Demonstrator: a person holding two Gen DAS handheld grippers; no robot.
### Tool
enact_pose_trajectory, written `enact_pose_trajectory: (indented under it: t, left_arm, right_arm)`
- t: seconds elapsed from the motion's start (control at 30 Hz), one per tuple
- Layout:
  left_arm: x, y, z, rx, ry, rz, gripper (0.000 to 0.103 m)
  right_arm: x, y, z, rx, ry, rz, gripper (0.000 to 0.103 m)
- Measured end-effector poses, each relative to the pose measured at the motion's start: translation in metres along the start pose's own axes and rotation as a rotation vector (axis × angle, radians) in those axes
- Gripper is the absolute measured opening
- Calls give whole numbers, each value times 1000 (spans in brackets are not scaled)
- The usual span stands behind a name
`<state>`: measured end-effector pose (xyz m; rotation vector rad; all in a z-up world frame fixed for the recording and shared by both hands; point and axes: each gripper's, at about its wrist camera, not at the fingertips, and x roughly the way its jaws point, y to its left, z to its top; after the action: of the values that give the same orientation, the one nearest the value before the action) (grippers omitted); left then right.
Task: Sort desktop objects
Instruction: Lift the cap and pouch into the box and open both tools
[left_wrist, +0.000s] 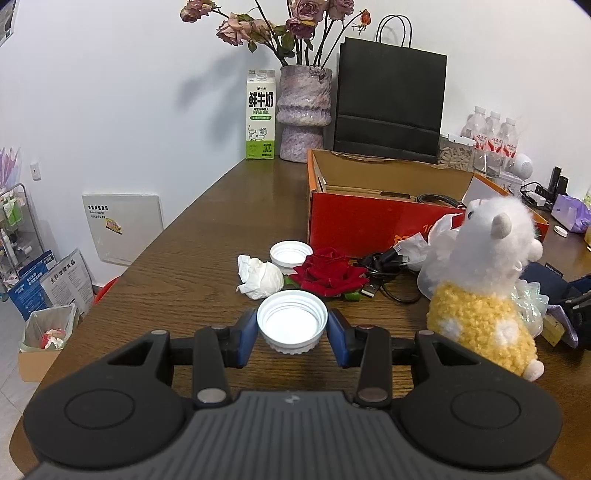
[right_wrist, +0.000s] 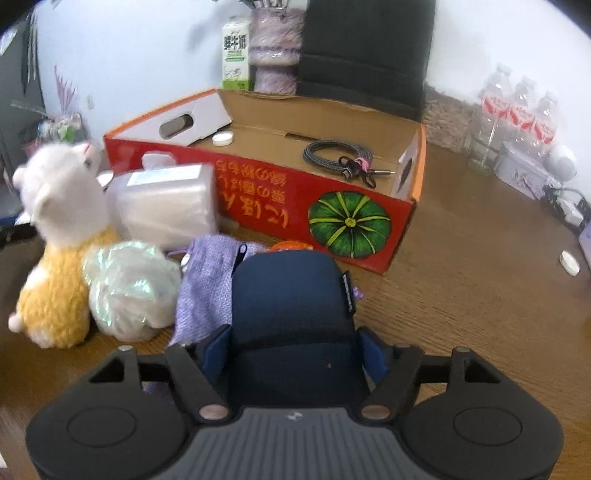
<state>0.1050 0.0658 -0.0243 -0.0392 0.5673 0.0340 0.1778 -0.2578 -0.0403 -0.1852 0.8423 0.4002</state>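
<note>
Left wrist view: left tool (left_wrist: 291, 332), angled downward, grips a white cap (left_wrist: 291, 322).

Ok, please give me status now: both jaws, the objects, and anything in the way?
Left gripper shut on white cap. Right gripper around navy pouch, grip unclear. Red box ahead; purple bag and plush toy crowd it.
</note>
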Motion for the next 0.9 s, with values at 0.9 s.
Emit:
enact_pose_trajectory:
  t: [0.9]
  left_arm:
    - [-20, -26, 71, 41, -164, -70, 41]
  right_arm:
    - [-84, 15, 39, 75, -350, -1, 59]
